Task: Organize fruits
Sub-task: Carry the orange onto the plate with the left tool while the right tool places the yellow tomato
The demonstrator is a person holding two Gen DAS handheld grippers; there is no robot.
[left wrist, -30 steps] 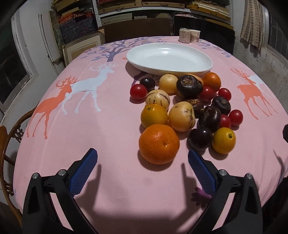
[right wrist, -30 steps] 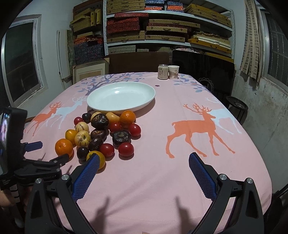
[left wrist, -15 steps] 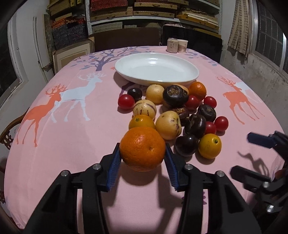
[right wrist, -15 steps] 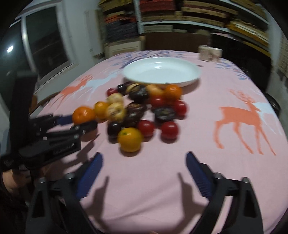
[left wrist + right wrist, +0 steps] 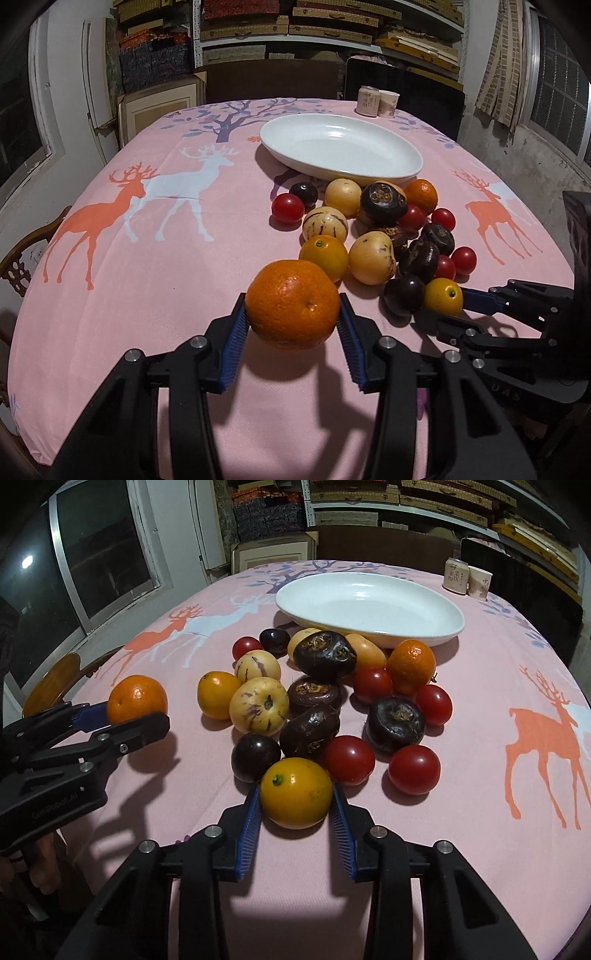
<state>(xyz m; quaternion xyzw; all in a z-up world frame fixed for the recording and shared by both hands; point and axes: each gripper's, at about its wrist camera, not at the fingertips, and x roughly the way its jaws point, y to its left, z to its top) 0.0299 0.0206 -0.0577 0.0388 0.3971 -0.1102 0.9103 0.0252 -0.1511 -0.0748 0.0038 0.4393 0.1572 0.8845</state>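
My left gripper is shut on a large orange and holds it just above the pink deer tablecloth, with its shadow underneath. The right wrist view shows that orange at the left, in the left gripper. My right gripper is closing, and its blue pads touch both sides of a yellow-orange fruit at the near edge of the pile. The pile holds red tomatoes, dark purple fruits and pale striped melons. An empty white oval dish lies behind the pile.
Two paper cups stand at the table's far edge, behind the dish. A wooden chair is at the left side of the table. Shelves of boxes fill the back wall. Bare cloth lies left of the pile.
The left jaws closed on the orange and lifted it slightly. The right gripper came down and left to the yellow-orange fruit, and its jaws narrowed around it.
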